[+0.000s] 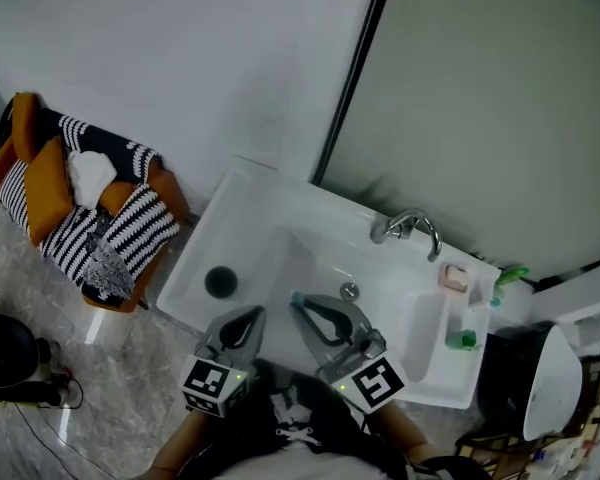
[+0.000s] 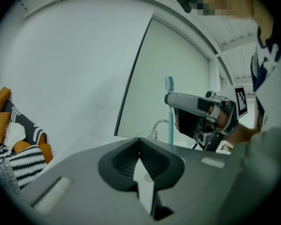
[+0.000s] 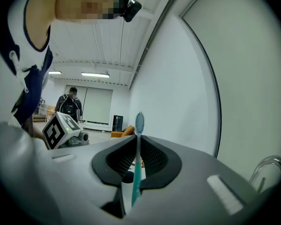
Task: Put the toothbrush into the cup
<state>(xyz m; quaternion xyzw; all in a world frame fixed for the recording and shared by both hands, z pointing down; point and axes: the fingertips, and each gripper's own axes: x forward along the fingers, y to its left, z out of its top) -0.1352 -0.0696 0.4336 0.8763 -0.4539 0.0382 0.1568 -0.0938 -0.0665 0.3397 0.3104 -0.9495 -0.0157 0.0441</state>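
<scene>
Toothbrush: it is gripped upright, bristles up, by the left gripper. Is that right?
No. The teal toothbrush is gripped by the right gripper, not the left. Upright with bristles up is correct. The right gripper view shows it pinched between those jaws, while the left gripper has nothing between its own.

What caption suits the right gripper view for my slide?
Right gripper shut on an upright teal toothbrush, white wall behind.

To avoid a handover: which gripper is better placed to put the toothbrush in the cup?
Right. The right gripper holds the toothbrush upright in its jaws; the left gripper is shut on nothing. The cup stands on the sink ledge.
</scene>
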